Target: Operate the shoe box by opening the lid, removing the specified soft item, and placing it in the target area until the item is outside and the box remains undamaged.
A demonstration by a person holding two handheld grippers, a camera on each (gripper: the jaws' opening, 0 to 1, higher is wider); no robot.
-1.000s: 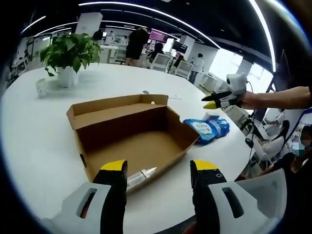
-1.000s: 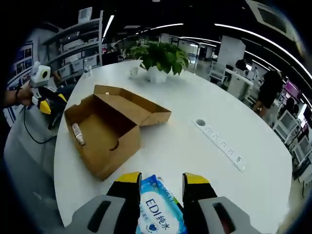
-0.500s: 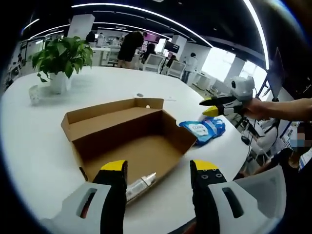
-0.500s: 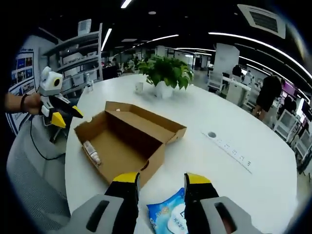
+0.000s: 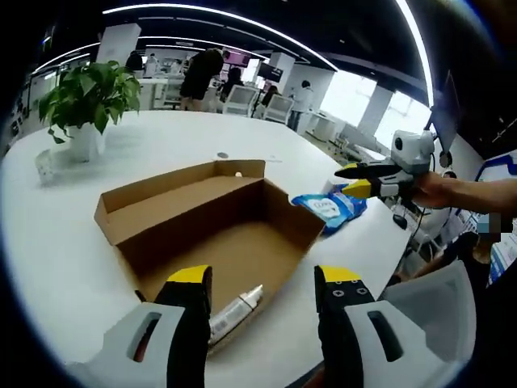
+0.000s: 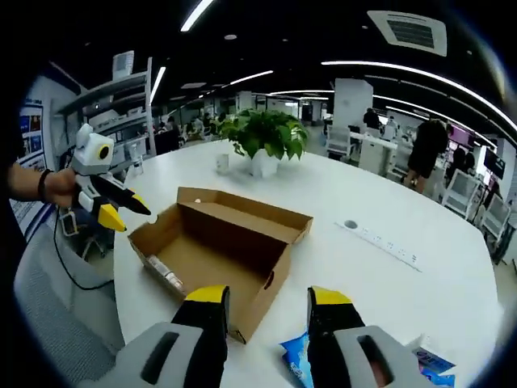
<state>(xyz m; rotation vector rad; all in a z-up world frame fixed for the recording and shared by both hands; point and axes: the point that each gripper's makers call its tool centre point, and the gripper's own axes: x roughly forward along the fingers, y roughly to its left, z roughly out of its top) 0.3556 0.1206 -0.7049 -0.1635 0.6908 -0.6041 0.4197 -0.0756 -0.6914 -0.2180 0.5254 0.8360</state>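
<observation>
Wipes out, box open — right gripper nearest the pack

Jaws first: in the left gripper view the left gripper (image 5: 262, 303) has its yellow-tipped jaws spread wide with nothing between them, poised just short of the near end of the shoe box (image 5: 214, 234). The right gripper (image 6: 268, 319) is likewise spread and empty in the right gripper view, with the blue wipes pack (image 6: 300, 362) peeking up between and just beyond its jaws.

Just past the left jaws, a small tube (image 5: 236, 308) lies on the floor of the box against the near wall. The box lies open, its lid (image 5: 174, 198) folded back flat on the far side, cardboard unmarked as far as can be seen.

Farther on, beside the box's right-hand far corner, the wipes pack (image 5: 329, 207) rests on the white table (image 5: 48, 242) — outside the box, close to it but apart. Its long axis runs roughly away from that corner, toward the table edge. The right gripper (image 5: 363, 179) hovers just beyond and above the pack, so that hand is plainly the nearer one; the left would have to cross the whole box to reach it.

By my reckoning the soft item is already out, and any further move turns on whether this spot counts as the target area.

Beyond all this stand a potted plant (image 5: 81, 101) and a power strip (image 6: 380, 242).
</observation>
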